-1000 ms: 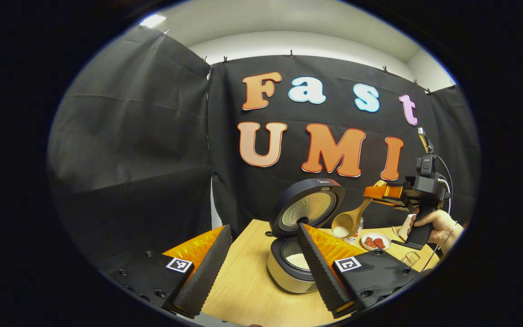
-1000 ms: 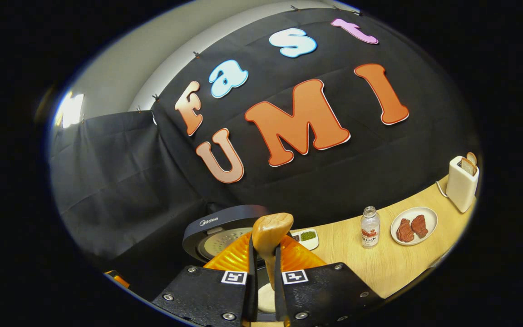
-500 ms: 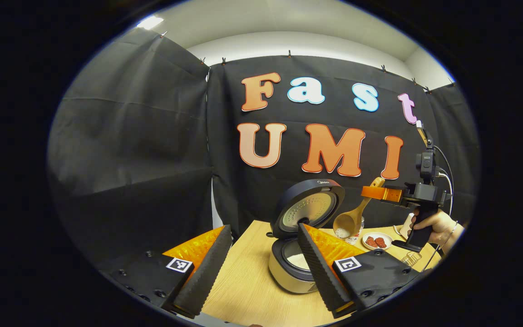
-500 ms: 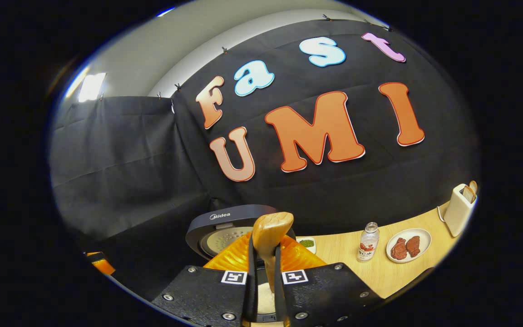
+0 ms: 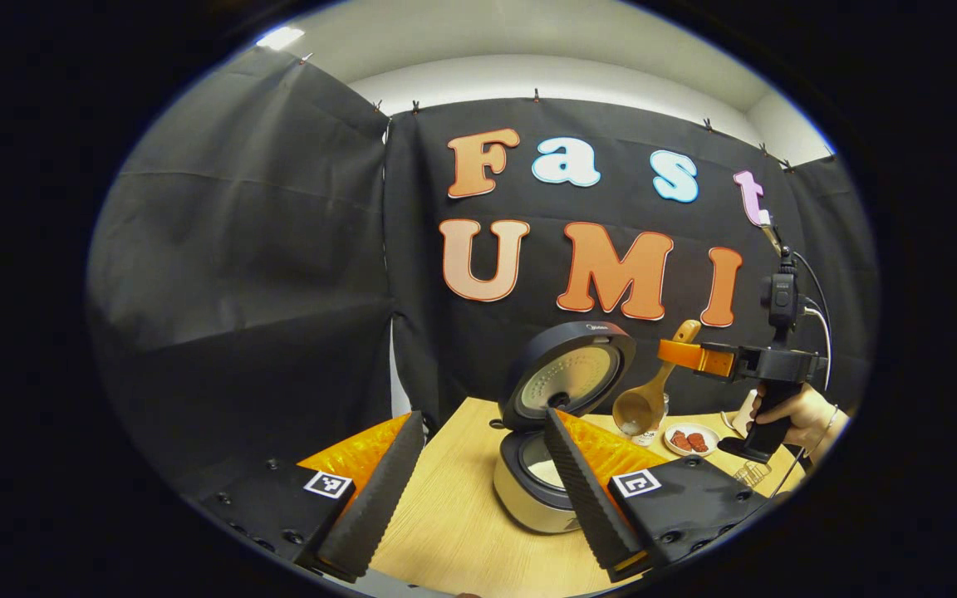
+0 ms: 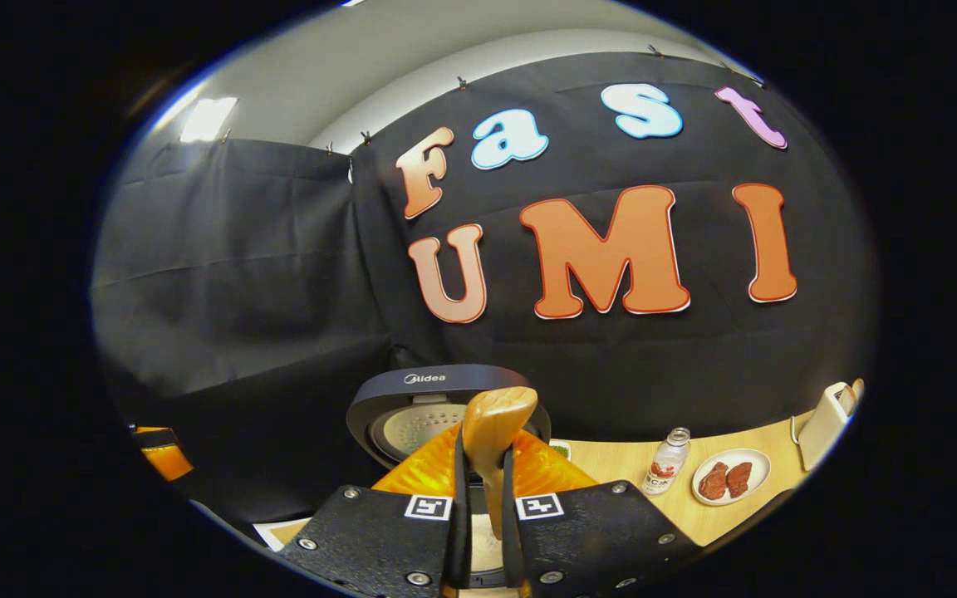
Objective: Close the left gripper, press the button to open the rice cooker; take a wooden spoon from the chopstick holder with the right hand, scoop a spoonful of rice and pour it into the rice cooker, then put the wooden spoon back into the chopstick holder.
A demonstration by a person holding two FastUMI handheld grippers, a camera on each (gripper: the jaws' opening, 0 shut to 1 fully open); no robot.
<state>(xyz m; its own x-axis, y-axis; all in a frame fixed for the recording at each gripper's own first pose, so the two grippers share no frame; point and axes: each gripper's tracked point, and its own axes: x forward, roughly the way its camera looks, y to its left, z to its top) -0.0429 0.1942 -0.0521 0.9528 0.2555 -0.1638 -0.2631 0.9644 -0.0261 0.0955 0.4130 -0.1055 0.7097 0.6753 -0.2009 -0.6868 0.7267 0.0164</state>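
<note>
The rice cooker (image 5: 528,507) stands open on the wooden table, its lid (image 5: 570,374) tilted up, with white rice in the pot. My left gripper (image 5: 478,490) is open in front of it, holding nothing. The right gripper (image 5: 699,355), held by a hand (image 5: 802,415), is shut on the handle of the wooden spoon (image 5: 640,407). The spoon's bowl hangs down just right of the lid. In the right gripper view, both fingers of my right gripper (image 6: 483,465) press on the spoon handle (image 6: 497,415), with the cooker lid (image 6: 437,390) behind it.
A small bottle (image 6: 665,461), a plate of red pieces (image 6: 732,477) and a white toaster (image 6: 823,415) stand on the table to the right. A wire holder (image 5: 748,473) sits under the right hand. The left gripper (image 6: 159,453) shows at the far left.
The right gripper has rolled closer to level and drawn slightly back from the cooker, keeping the spoon. Less white rice shows in the spoon's bowl. My left gripper has barely moved.
</note>
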